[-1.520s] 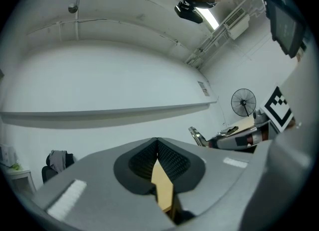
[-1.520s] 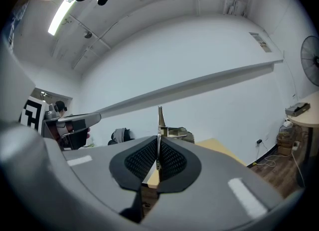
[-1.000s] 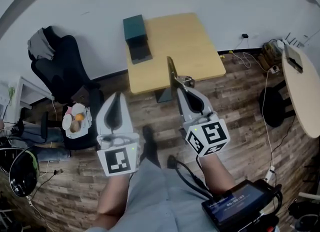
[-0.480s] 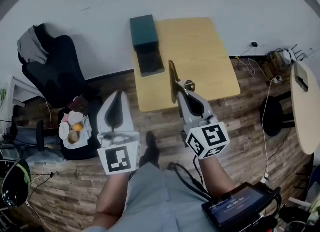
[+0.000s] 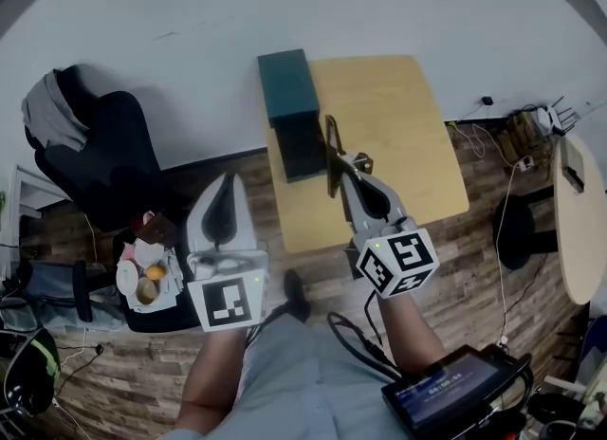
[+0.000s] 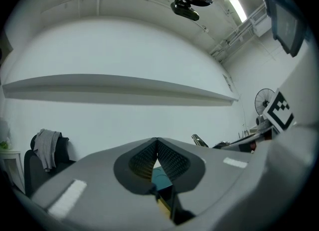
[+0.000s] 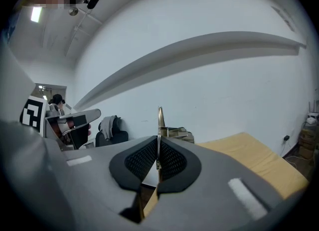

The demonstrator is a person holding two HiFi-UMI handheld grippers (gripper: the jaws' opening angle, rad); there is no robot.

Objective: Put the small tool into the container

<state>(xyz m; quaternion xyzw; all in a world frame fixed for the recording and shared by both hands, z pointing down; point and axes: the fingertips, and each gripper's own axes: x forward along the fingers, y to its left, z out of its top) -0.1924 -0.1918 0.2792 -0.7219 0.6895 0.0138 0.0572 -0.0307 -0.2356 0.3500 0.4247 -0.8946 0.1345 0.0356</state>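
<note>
My right gripper (image 5: 347,167) is shut on a small, thin metal tool (image 5: 331,150) that sticks out past its fingertips, over the near edge of the wooden table (image 5: 403,135). In the right gripper view the tool (image 7: 160,119) stands upright between the pressed pads of that gripper (image 7: 158,150). The container, a dark teal box (image 5: 287,85) with a dark open part (image 5: 302,144) in front of it, sits on the table's left side, just left of the tool. My left gripper (image 5: 224,188) hangs over the floor, shut and empty. Through its jaws in the left gripper view (image 6: 157,145) the teal box (image 6: 162,177) shows.
A black office chair (image 5: 104,158) with grey cloth stands at the left, and a low stool (image 5: 147,277) with food on it below that. At the right edge are a pale round table (image 5: 579,220) and cables. A device with a screen (image 5: 446,391) hangs at the person's waist.
The table and the container have come nearer and lower in the head view as the person steps toward them. Both grippers keep their pose, and the tool stays held.
</note>
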